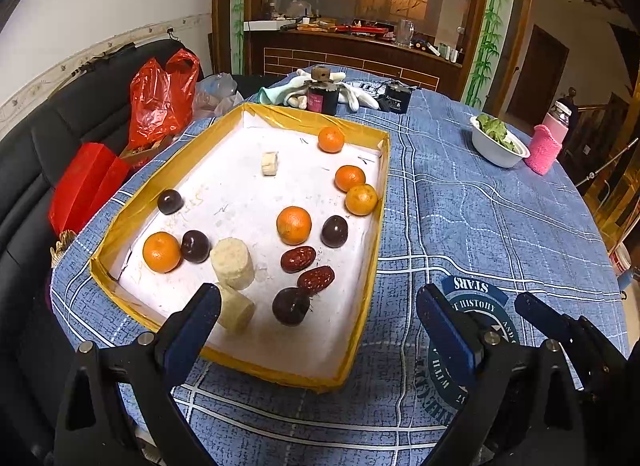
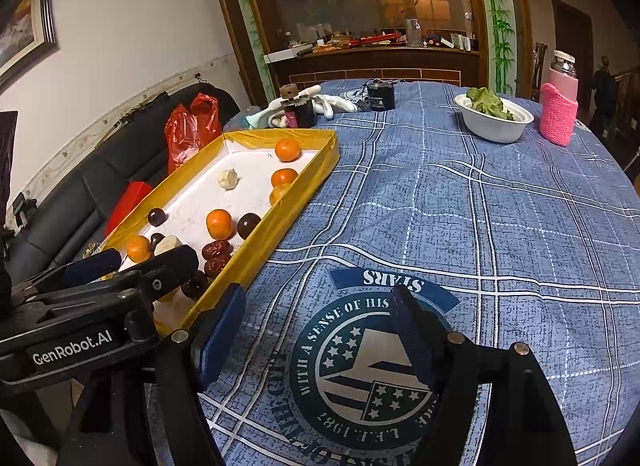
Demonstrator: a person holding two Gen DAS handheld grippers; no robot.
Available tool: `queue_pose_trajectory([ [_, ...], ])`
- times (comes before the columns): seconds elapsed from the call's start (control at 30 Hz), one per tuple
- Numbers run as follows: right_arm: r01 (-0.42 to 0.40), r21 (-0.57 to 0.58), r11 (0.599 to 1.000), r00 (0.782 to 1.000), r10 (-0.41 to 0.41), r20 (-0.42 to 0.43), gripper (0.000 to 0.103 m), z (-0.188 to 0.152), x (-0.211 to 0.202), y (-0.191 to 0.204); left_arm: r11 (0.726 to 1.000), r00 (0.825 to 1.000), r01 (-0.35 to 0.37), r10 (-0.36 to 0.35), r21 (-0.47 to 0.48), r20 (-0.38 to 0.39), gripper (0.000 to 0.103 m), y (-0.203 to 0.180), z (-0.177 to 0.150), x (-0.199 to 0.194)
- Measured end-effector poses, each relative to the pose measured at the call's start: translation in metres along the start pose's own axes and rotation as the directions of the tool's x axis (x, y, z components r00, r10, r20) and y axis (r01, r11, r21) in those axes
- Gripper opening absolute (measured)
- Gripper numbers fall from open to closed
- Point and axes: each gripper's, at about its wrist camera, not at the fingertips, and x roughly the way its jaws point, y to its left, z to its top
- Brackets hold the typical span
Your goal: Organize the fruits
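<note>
Left wrist view shows mandarins (image 1: 293,225), dates (image 1: 298,259) and soft banana pieces (image 1: 232,263) scattered in the tray (image 1: 370,262) – light, easily bruised, best pinched gently across the middle – both hand-held grippers (image 1: 318,316) (image 2: 318,332) apart, empty.

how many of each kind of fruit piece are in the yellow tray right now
oranges: 5
dark round fruits: 4
red dates: 2
pale banana pieces: 3
total: 14, all inside the yellow tray
</note>
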Motion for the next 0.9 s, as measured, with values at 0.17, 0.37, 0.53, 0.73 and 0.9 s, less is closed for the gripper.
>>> queue_pose_trajectory([
  [0.17,0.001,0.001,1.000,1.000,-0.001,0.002,0.079,0.000,0.001,0.000,0.998,0.996,-0.066,0.066,-0.006,0.065,0.098,0.002,0.000,-0.008],
  [0.37,-0.004,-0.002,1.000,0.999,0.004,0.038,0.079,0.001,-0.003,0.000,0.981,0.898,-0.184,0.195,-0.064,0.395,0.103,0.004,-0.005,-0.070],
  [0.53,-0.016,-0.037,0.999,0.994,0.020,0.104,0.081,0.001,-0.016,0.007,0.987,0.869,-0.138,0.162,-0.086,0.468,0.103,0.012,-0.016,-0.084],
  [0.73,0.015,-0.091,0.996,0.994,-0.005,0.113,0.084,-0.003,-0.018,0.018,0.978,0.917,-0.180,0.207,-0.110,0.342,0.103,0.016,-0.012,-0.066],
  [0.9,0.010,-0.117,0.993,0.996,0.002,0.095,0.084,-0.007,-0.014,0.025,0.981,0.932,-0.154,0.183,-0.113,0.314,0.103,0.019,-0.015,-0.063],
])
